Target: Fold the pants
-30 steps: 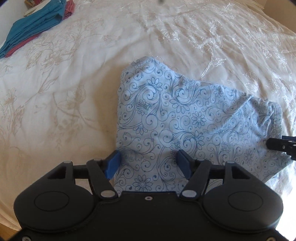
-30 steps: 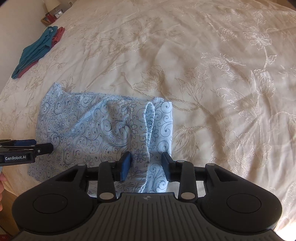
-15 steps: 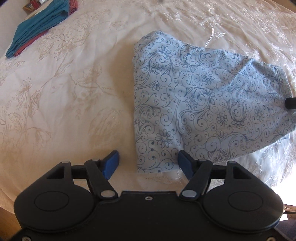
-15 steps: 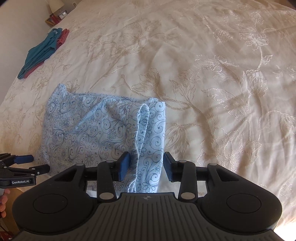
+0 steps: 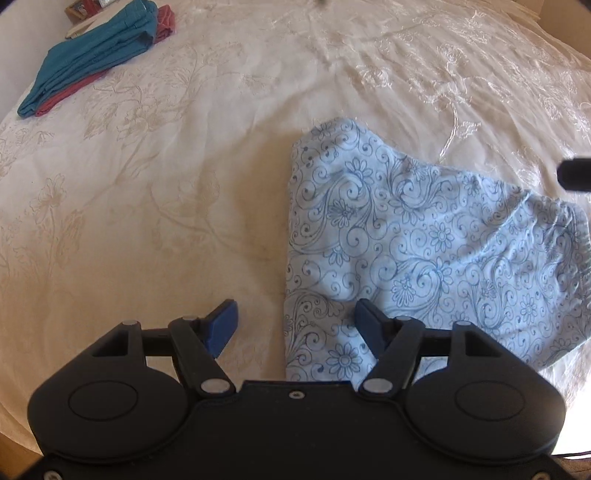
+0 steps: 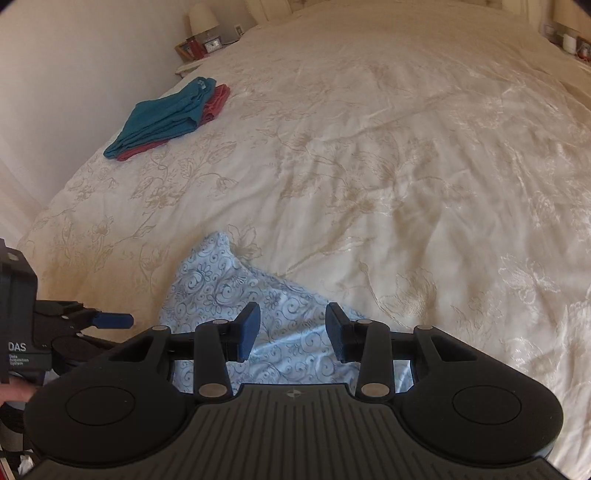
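Note:
The light blue floral pants (image 5: 424, 251) lie folded into a compact bundle on the cream bedspread (image 5: 184, 166). My left gripper (image 5: 295, 325) hovers open over the bundle's near left edge, with one blue fingertip over bare bedspread and the other over cloth. In the right wrist view the pants (image 6: 229, 280) lie low in the picture. My right gripper (image 6: 293, 330) is open above them, with nothing pinched. Its dark tip (image 5: 576, 173) shows at the right edge of the left wrist view. The left gripper's blue fingertip (image 6: 114, 320) shows at the left of the right wrist view.
A folded teal garment on top of a red one (image 6: 166, 114) lies near the bed's far left edge. A nightstand with a lamp (image 6: 201, 18) stands beyond it by the wall. Wide embroidered bedspread stretches to the right of the pants.
The right gripper has risen and tipped up, and the pants' fold no longer sits between its fingers. The left gripper has shifted toward the bundle's left edge. The pants have stayed in place.

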`<state>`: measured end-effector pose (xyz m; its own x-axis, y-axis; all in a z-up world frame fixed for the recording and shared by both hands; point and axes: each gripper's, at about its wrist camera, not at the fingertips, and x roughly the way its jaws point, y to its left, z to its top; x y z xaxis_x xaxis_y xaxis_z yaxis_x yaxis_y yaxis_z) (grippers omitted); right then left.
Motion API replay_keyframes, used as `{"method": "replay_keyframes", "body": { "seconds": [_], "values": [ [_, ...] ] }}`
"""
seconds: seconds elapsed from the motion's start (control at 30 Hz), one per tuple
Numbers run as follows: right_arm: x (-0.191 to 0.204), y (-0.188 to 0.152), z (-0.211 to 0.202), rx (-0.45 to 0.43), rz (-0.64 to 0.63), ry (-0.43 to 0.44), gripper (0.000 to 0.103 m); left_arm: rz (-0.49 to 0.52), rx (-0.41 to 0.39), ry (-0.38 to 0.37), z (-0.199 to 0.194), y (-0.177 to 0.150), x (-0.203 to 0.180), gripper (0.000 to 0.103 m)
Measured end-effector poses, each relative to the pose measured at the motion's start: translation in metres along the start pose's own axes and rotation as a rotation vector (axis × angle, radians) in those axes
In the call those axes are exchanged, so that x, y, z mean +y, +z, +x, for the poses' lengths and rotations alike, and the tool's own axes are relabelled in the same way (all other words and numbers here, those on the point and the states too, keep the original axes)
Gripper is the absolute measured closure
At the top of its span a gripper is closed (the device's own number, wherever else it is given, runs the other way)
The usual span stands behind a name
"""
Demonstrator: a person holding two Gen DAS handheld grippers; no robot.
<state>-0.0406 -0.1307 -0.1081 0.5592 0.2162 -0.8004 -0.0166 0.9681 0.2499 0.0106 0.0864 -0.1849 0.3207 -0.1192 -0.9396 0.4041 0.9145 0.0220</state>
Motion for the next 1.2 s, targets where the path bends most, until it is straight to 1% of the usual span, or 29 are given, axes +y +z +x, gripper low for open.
{"method": "replay_keyframes", "body": {
  "seconds": [0.03,0.07,0.17,0.23,0.3,0.37,0.43,0.47,0.5,0.57,0.63,0.67,0.73,0.77,0.8,0.83,0.87,0.93,0.97,1.03,1.07,1.13,1.17,1.2],
  "values": [
    [0.007,0.008,0.005,0.000,-0.028,0.011,0.065,-0.005,0.019,-0.018,0.004,-0.007,0.000,0.031],
    [0.018,0.018,0.012,0.001,-0.069,0.026,0.065,-0.010,0.021,-0.029,0.006,-0.012,-0.001,0.031],
    [0.043,0.043,0.035,0.016,-0.169,0.063,0.065,-0.021,0.005,-0.053,0.005,-0.022,0.001,0.031],
    [0.055,0.056,0.053,0.046,-0.213,0.088,0.065,-0.036,0.000,-0.069,0.005,-0.024,0.004,0.030],
    [0.065,0.068,0.078,0.102,-0.233,0.106,0.065,-0.044,0.001,-0.082,0.006,-0.025,0.007,0.029],
    [0.070,0.075,0.101,0.166,-0.224,0.107,0.065,-0.048,0.002,-0.093,0.007,-0.025,0.009,0.029],
    [0.068,0.078,0.117,0.226,-0.184,0.116,0.065,-0.052,0.001,-0.101,0.008,-0.025,0.012,0.029],
    [0.067,0.079,0.126,0.273,-0.151,0.124,0.065,-0.053,0.000,-0.103,0.008,-0.025,0.013,0.029],
    [0.066,0.080,0.131,0.305,-0.125,0.146,0.066,-0.054,-0.002,-0.106,0.008,-0.024,0.014,0.029],
    [0.065,0.078,0.137,0.332,-0.089,0.192,0.066,-0.058,-0.003,-0.109,0.009,-0.025,0.016,0.028],
    [0.064,0.079,0.142,0.342,-0.065,0.201,0.068,-0.062,-0.004,-0.112,0.010,-0.025,0.018,0.028],
    [0.064,0.080,0.146,0.345,-0.046,0.195,0.074,-0.063,-0.005,-0.114,0.010,-0.026,0.020,0.027],
    [0.062,0.083,0.152,0.347,-0.018,0.190,0.093,-0.065,-0.004,-0.117,0.010,-0.026,0.023,0.027],
    [0.062,0.082,0.154,0.344,-0.015,0.184,0.094,-0.072,-0.003,-0.119,0.010,-0.026,0.022,0.027],
    [0.062,0.082,0.152,0.322,-0.017,0.168,0.095,-0.080,-0.002,-0.122,0.010,-0.027,0.024,0.027],
    [0.060,0.082,0.152,0.291,-0.020,0.123,0.095,-0.087,0.000,-0.126,0.010,-0.028,0.023,0.026],
    [0.055,0.082,0.156,0.279,0.008,0.084,0.095,-0.092,0.001,-0.132,0.013,-0.028,0.021,0.025],
    [0.041,0.078,0.161,0.281,0.103,0.045,0.095,-0.090,0.002,-0.139,0.013,-0.031,0.020,0.023],
    [0.039,0.075,0.162,0.288,0.112,0.047,0.095,-0.084,0.002,-0.138,0.013,-0.032,0.020,0.023],
    [0.039,0.072,0.158,0.283,0.090,0.093,0.094,-0.076,0.002,-0.136,0.012,-0.032,0.020,0.023],
    [0.040,0.072,0.155,0.273,0.088,0.100,0.090,-0.081,0.004,-0.138,0.012,-0.032,0.020,0.023],
    [0.041,0.076,0.142,0.223,0.077,0.083,0.088,-0.086,0.007,-0.141,0.011,-0.032,0.021,0.023],
    [0.045,0.081,0.134,0.180,0.046,0.078,0.087,-0.088,0.006,-0.142,0.010,-0.032,0.022,0.023],
    [0.048,0.084,0.129,0.157,0.012,0.086,0.086,-0.093,0.005,-0.141,0.009,-0.032,0.021,0.023]
  ]
}}
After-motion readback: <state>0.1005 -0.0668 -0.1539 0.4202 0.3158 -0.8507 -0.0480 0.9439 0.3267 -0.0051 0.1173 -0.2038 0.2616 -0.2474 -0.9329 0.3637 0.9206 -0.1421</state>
